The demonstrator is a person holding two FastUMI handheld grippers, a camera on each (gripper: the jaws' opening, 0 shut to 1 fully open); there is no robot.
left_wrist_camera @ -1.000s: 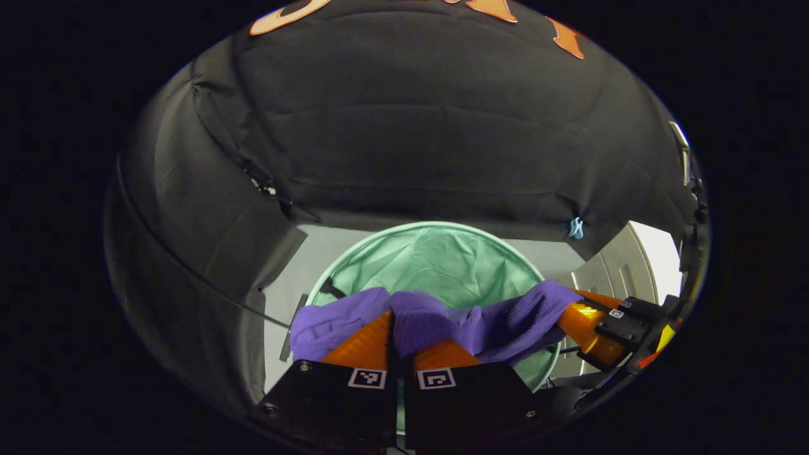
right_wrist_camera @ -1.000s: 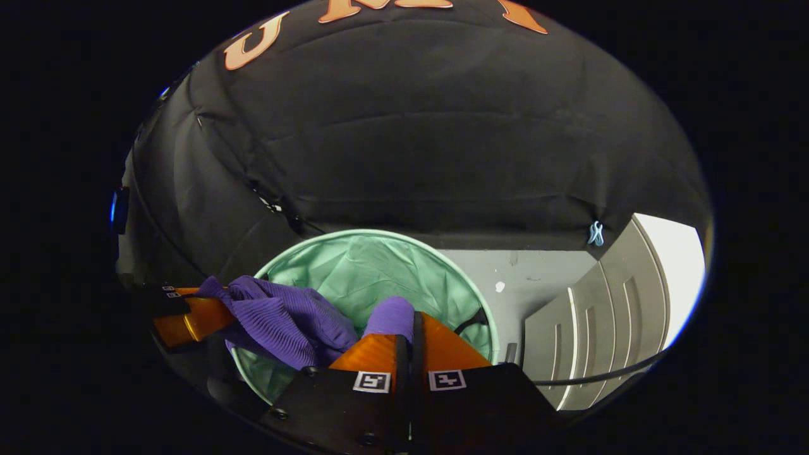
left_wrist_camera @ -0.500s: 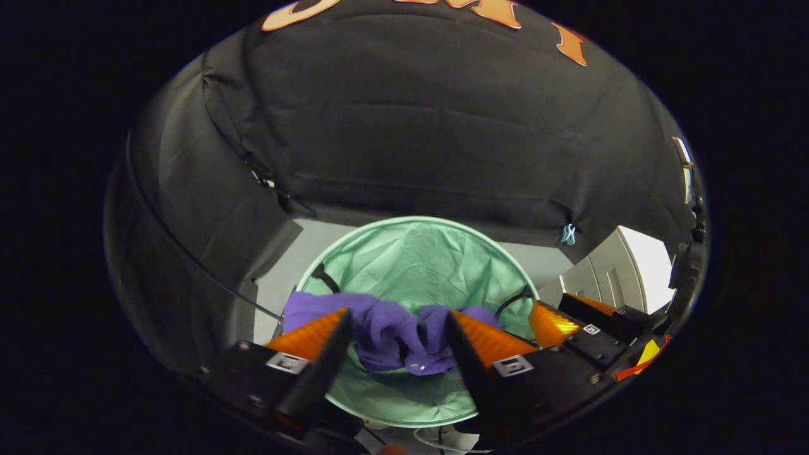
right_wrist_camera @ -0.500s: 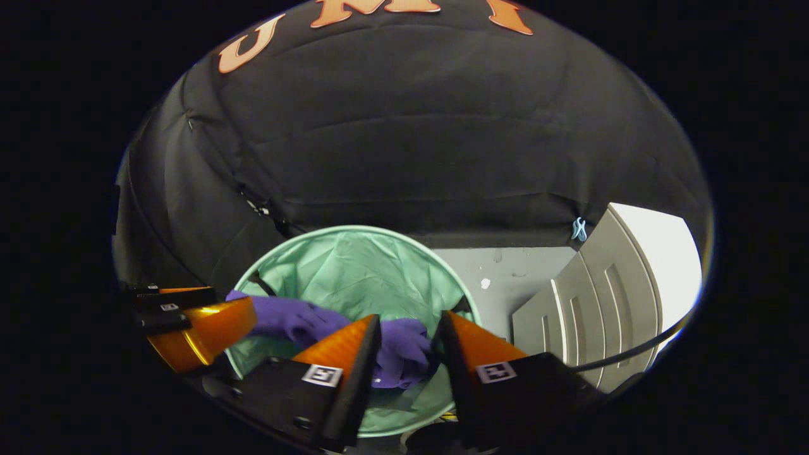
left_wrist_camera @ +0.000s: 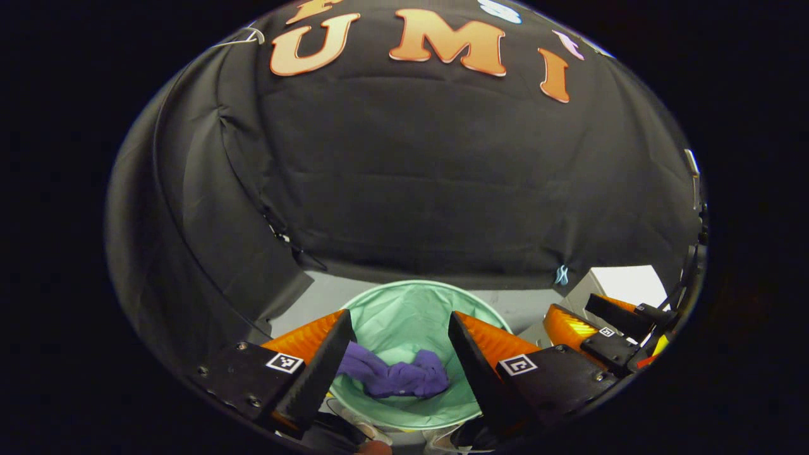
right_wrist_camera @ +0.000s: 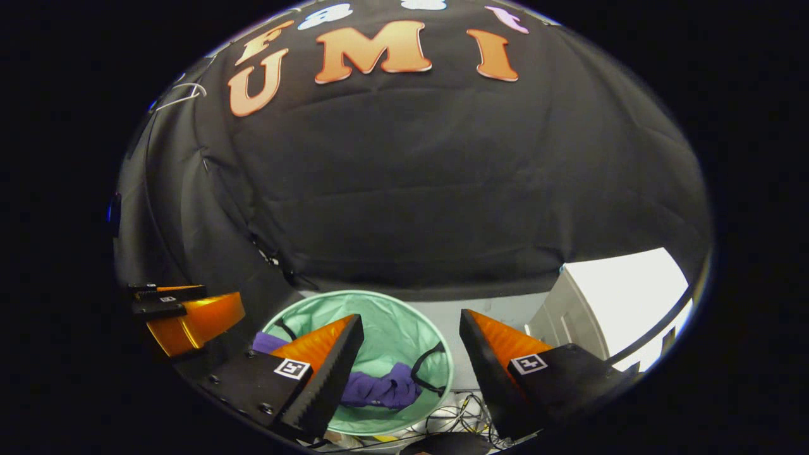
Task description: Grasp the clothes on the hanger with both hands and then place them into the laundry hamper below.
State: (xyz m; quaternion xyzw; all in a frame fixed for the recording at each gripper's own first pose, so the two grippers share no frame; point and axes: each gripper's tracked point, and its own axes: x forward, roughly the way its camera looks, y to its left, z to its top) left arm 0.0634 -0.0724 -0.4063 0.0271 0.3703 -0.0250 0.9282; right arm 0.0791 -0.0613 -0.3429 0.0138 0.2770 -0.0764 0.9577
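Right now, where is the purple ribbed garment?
The purple ribbed garment lies crumpled at the bottom of the round mint-green fabric hamper. In the left gripper view it shows between the open left gripper fingers, touching neither.

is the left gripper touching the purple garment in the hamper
Apart. In the left gripper view the left gripper is open, and the purple garment lies below it inside the green hamper.

Purple clothes (left_wrist_camera: 395, 377) now loose in hamper (left_wrist_camera: 404, 303)
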